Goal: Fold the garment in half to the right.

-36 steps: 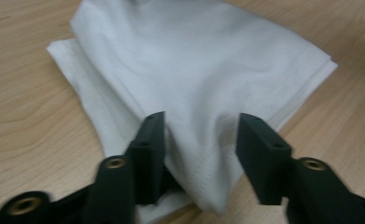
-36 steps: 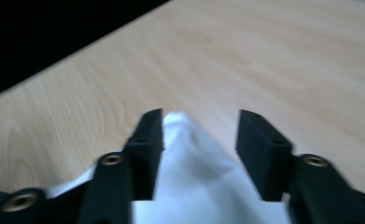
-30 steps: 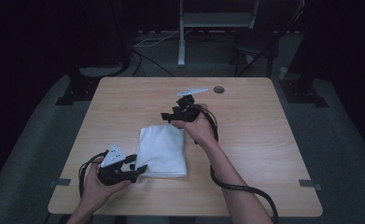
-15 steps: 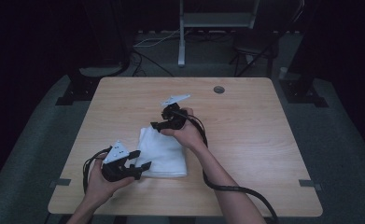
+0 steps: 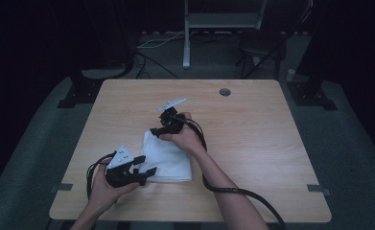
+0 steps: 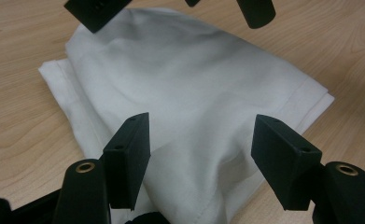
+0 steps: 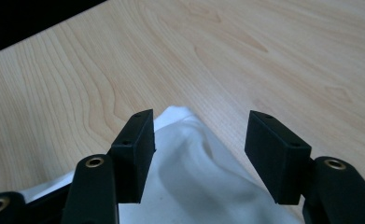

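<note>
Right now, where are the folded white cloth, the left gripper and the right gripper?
folded white cloth (image 5: pixel 168 160): high view, middle of its top.
left gripper (image 6: pixel 201 156): left gripper view, midway between its fingers.
right gripper (image 7: pixel 200 154): right gripper view, midway between its fingers.

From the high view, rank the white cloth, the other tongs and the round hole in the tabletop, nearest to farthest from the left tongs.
1. White cloth: right beside the left tongs, at its near left corner.
2. Right tongs: over the cloth's far left corner.
3. Round hole: near the table's far edge, to the right.
</note>
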